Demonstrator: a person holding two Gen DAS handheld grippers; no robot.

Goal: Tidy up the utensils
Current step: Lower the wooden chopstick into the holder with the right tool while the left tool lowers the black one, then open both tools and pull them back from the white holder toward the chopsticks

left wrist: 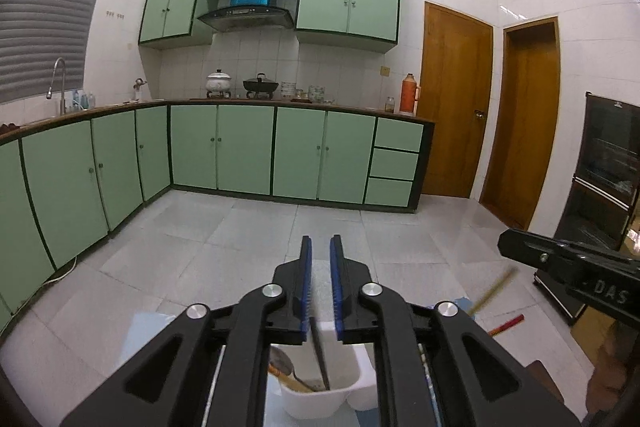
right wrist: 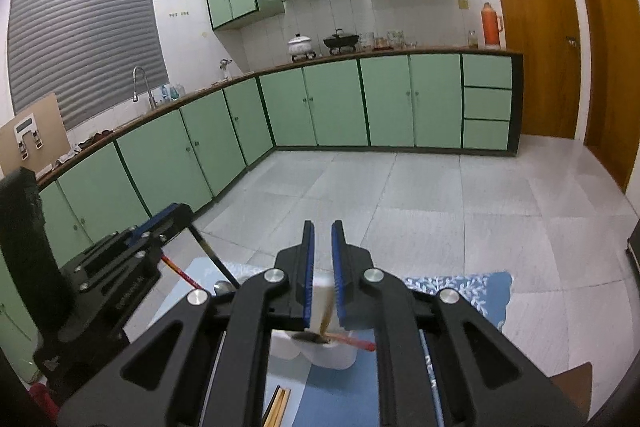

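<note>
White holder (left wrist: 320, 397) smooth glossy plastic; chopsticks (right wrist: 277, 407) pale wood; mat (right wrist: 460, 291) blue printed cloth; gripper pads (left wrist: 306, 279) ribbed blue rubber; floor (left wrist: 248, 235) glossy tile

Cabinets: green (left wrist: 244, 151), along far wall
Thermos: orange (left wrist: 409, 95), right end of counter
Doors: wooden (left wrist: 456, 103), far right
Faucet: (right wrist: 140, 83), left counter

Even, soft indoor light, heavy fisheye bending with dark corners, slight motion blur nearby
</note>
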